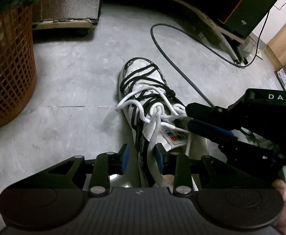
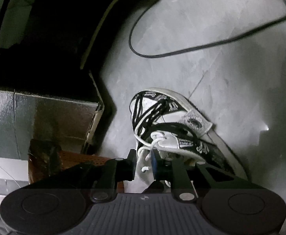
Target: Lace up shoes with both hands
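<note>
Left wrist view: a white-and-black shoe [image 1: 148, 98] stands on grey floor [image 1: 74, 90], open tile to its left before an orange mesh basket [image 1: 9, 68], contents too dark to tell. Left gripper [image 1: 142, 159] is parted around a white lace [image 1: 152, 137], pads not pressing. Right gripper [image 1: 189, 117] reaches to the tongue; its jaws stand apart, lace between, unclamped. A black cable [image 1: 174, 58] loops beyond.

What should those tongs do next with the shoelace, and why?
Probably close the right tongs on the white lace: the lace runs between the pads, apparently ungripped, and the knot on the shoe looks loose.
</note>
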The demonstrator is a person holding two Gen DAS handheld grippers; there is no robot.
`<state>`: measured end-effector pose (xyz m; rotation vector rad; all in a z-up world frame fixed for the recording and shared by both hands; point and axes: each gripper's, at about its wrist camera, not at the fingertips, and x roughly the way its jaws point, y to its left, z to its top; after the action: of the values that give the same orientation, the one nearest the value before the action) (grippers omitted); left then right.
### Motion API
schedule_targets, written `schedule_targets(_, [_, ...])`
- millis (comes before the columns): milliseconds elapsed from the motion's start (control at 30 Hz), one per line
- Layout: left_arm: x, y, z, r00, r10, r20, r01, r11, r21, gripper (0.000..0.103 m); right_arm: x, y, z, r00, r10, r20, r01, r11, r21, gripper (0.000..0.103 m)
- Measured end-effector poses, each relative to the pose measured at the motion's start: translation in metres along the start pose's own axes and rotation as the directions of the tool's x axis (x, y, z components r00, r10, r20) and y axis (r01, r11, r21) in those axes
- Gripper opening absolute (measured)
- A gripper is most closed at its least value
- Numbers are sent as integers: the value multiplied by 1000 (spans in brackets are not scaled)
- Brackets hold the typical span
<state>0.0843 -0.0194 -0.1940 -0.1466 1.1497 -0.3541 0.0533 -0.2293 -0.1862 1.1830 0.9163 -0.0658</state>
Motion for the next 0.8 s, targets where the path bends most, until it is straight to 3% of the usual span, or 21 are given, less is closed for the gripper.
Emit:
schedule_targets(433, [3,2,-4,1000,-7,-4,7,1000,-13,35,4,-22,-9,1000,-5,5,4,991,136,21])
schedule_targets(800, [4,2,-5,1000,-8,-6,8,1000,-19,35,9,-17,-12,999,31,-15,-28,990,137,23])
